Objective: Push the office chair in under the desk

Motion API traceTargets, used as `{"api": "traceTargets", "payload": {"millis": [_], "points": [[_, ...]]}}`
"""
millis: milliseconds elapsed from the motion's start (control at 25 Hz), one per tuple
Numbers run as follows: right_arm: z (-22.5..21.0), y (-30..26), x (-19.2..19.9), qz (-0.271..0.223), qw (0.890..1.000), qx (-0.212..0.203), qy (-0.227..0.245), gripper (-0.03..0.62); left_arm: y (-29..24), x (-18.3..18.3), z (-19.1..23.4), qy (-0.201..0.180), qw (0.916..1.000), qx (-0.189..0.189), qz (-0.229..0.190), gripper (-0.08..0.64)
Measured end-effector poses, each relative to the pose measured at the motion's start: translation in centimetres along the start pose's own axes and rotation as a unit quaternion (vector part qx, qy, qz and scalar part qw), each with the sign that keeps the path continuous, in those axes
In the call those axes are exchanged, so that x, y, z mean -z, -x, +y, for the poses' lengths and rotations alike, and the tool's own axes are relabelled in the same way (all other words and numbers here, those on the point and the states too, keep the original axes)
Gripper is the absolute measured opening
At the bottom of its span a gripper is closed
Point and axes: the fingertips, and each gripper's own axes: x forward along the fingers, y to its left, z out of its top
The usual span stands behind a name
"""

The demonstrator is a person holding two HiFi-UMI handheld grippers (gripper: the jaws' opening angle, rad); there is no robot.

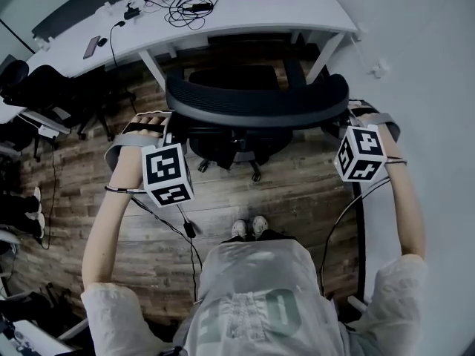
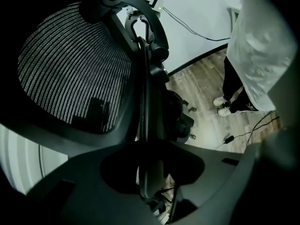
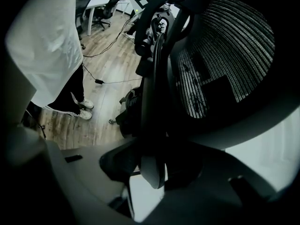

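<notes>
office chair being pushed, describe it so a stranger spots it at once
Find the white desk across the top of the head view. The office chair stands at its middle, backrest toward the person. Unlike the black chair far left, it has the left gripper and right gripper on its back.

Pale short-sleeved T-shirt point(image 1: 252, 288), white shoes point(image 1: 249, 227). Left hand-held gripper point(image 1: 148, 124) and right hand-held gripper point(image 1: 365, 117) are grey, each with 1 black-and-white cube point(image 1: 167, 175).
</notes>
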Motion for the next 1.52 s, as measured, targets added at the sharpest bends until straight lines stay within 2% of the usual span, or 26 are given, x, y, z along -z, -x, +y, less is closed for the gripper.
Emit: {"api": "traceTargets", "payload": {"millis": [320, 600, 840, 1240, 1520], "points": [[-5.6, -4.0, 1.5, 0.021, 1.0, 0.0, -0.013, 0.14, -4.6, 0.6, 5.5, -0.005, 0.9999, -0.001, -0.014, 0.147], [-11.7, -8.3, 2.9, 0.029, 0.999, 0.004, -0.02, 0.141, -9.5, 1.5, 11.4, -0.007, 0.9999, -0.006, -0.009, 0.147], [-18.2, -13.4, 4.5, 0.023, 1.0, 0.007, -0.017, 0.14, -14.9, 2.4, 17.5, -0.005, 0.9999, -0.009, 0.005, 0.147], [-29.3, -20.8, 7.9, 0.018, 1.0, 0.011, -0.001, 0.141, -22.7, 2.9, 27.1, 0.011, 0.9999, -0.012, 0.006, 0.147], [-34.6, -24.5, 8.5, 0.008, 1.0, 0.017, -0.006, 0.141, -26.8, 4.2, 31.8, 0.021, 0.9993, -0.016, 0.024, 0.147]]}}
